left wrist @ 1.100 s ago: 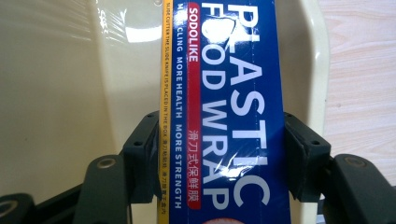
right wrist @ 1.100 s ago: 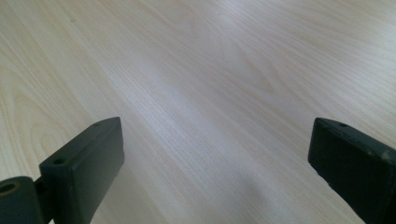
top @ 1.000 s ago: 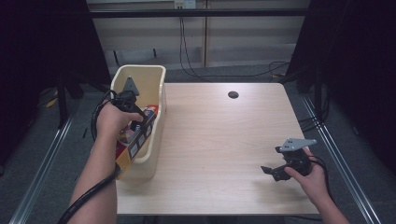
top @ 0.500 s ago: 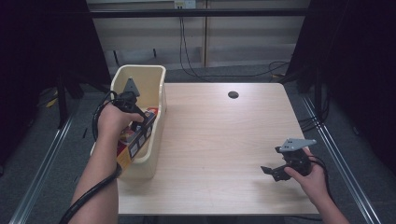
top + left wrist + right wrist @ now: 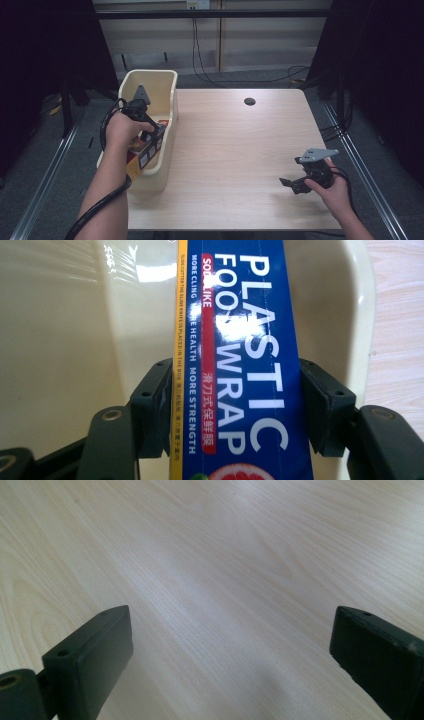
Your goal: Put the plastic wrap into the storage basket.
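A long blue box of plastic food wrap (image 5: 240, 365) with white lettering and a yellow edge lies lengthwise inside a cream plastic bin (image 5: 150, 75). My left gripper (image 5: 235, 405) is shut on this box, one black pad pressed against each long side. In the high view the left gripper (image 5: 150, 131) sits low in the bin at the table's left side, and the box (image 5: 145, 160) slants toward the bin's near end. My right gripper (image 5: 290, 184) hovers just above the bare wood at the near right. Its jaws stand wide apart in the right gripper view (image 5: 230, 650), with nothing between them.
The light wooden table (image 5: 235, 150) has a round dark cable hole (image 5: 249, 101) near its far edge. The bin's inner wall (image 5: 75, 340) is close on the left of the box. Dark floor and metal rails run along both sides of the table.
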